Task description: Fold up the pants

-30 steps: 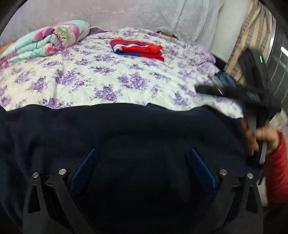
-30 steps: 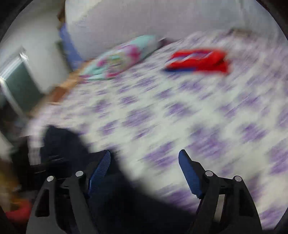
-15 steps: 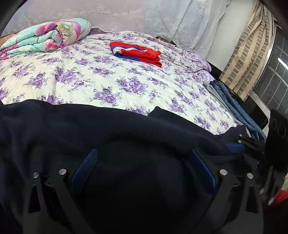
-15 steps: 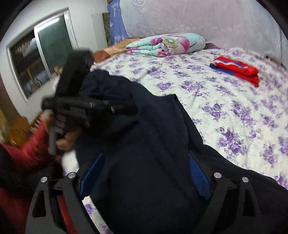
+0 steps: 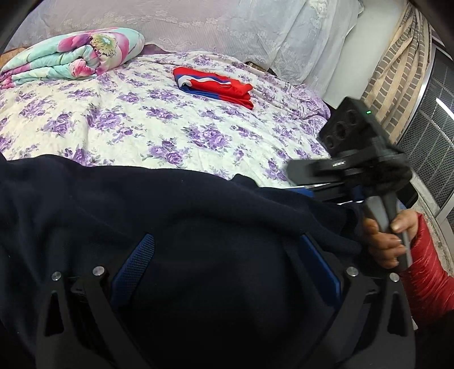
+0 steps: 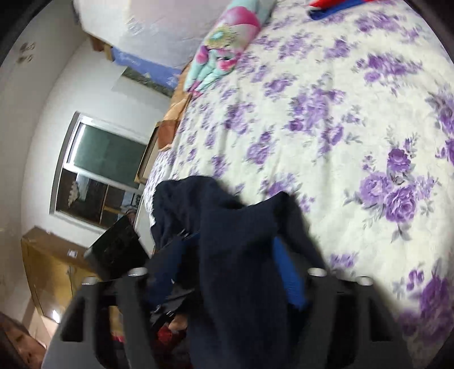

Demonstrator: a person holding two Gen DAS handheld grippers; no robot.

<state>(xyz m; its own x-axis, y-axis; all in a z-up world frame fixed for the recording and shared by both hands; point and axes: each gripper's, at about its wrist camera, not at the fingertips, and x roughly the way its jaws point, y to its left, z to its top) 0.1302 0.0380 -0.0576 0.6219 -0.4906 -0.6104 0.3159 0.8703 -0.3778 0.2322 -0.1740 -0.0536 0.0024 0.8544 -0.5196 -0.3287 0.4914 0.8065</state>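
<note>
1. Purple-flowered bedspread (image 5: 147, 125) is covering the bed, and a wide bare stretch of it is lying open beyond the dark fabric.
2. Beyond that stretch, a folded red and blue garment (image 5: 215, 86) is lying on the bedspread, and a rolled floral quilt (image 5: 73, 55) is sitting well apart from the garment, at the far edge by the lace-draped wall (image 5: 227, 25).
3. Navy pants (image 5: 181, 227) are lying bunched over the bedspread's near edge, their upper fold running crosswise in the left wrist view; which end is the waist cannot be told.
4. Left tongs (image 5: 224, 269) are standing wide apart, with the pants heaped between and over the blue pads (image 5: 136, 261); whether they are pinching anything cannot be told.
5. Right tongs (image 6: 235, 272) are standing close together on a hanging fold of the pants (image 6: 227, 255), beside the bedspread's side edge (image 6: 326, 113).
6. Past that edge, a window (image 6: 96, 170) and a wooden cabinet (image 6: 48, 266) are showing, blurred.
</note>
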